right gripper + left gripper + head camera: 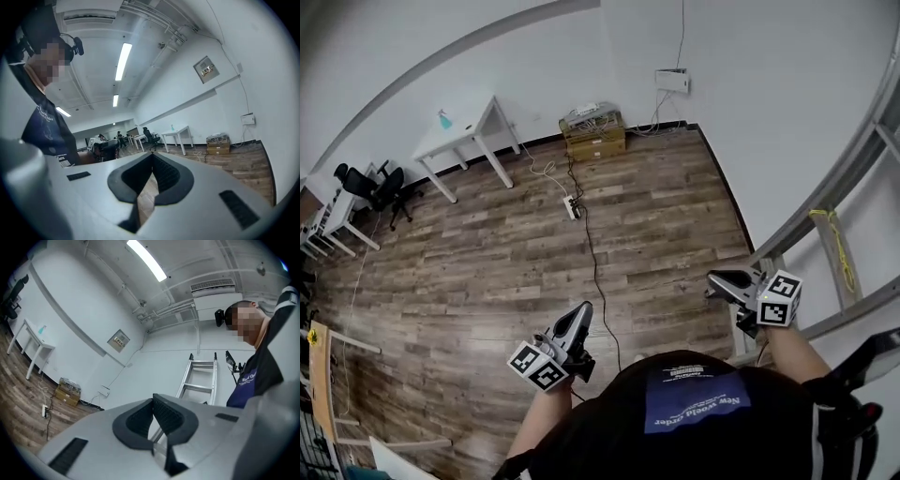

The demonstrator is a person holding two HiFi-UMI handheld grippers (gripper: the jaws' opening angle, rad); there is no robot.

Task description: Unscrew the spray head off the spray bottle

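The spray bottle (444, 119), small and teal, stands on a white table (473, 131) against the far wall, across the room from me. It also shows as a tiny shape in the left gripper view, spray bottle (43, 329), and in the right gripper view, spray bottle (172, 127). My left gripper (583, 311) is held low over the wood floor, jaws shut and empty. My right gripper (713, 279) is out to the right near the wall, also shut with nothing in it. In their own views, the left gripper (153, 400) and the right gripper (151, 157) both show pads pressed together.
Cardboard boxes (593, 133) sit by the far wall, with a power strip (572, 206) and a cable trailing across the floor. An aluminium ladder (836, 239) leans at the right. Black office chairs (377, 186) and more desks stand at the left.
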